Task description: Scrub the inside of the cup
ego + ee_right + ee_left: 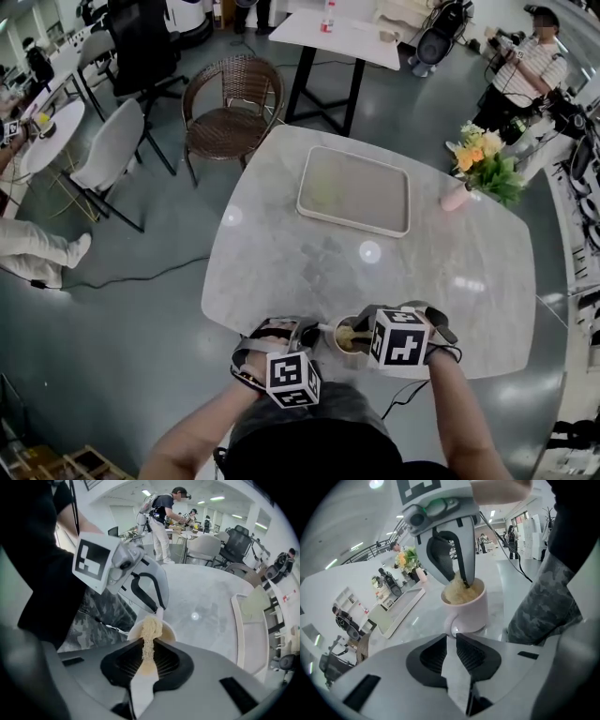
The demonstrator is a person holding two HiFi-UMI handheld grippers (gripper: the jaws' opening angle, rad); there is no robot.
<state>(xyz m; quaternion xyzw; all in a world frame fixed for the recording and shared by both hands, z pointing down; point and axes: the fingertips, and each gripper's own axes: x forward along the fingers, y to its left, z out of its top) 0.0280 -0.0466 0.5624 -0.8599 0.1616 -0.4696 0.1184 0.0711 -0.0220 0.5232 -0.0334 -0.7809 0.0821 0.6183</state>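
A pale pink cup (348,338) stands at the table's near edge, between my two grippers. My left gripper (320,330) is shut on the cup's handle (451,626), which sits pinched between its dark pads, as the left gripper view shows. From the other side my right gripper (362,336) is shut on a yellowish fibrous scrubber (150,631). The scrubber reaches down into the cup (167,631) and fills its mouth (460,593). The cup's inner wall and bottom are hidden by the scrubber.
A rectangular pale tray (354,190) lies at the middle of the marble table (281,253). A pink vase of flowers (480,164) stands at the table's right. A wicker chair (230,103) and a black-legged table stand beyond. People are in the background.
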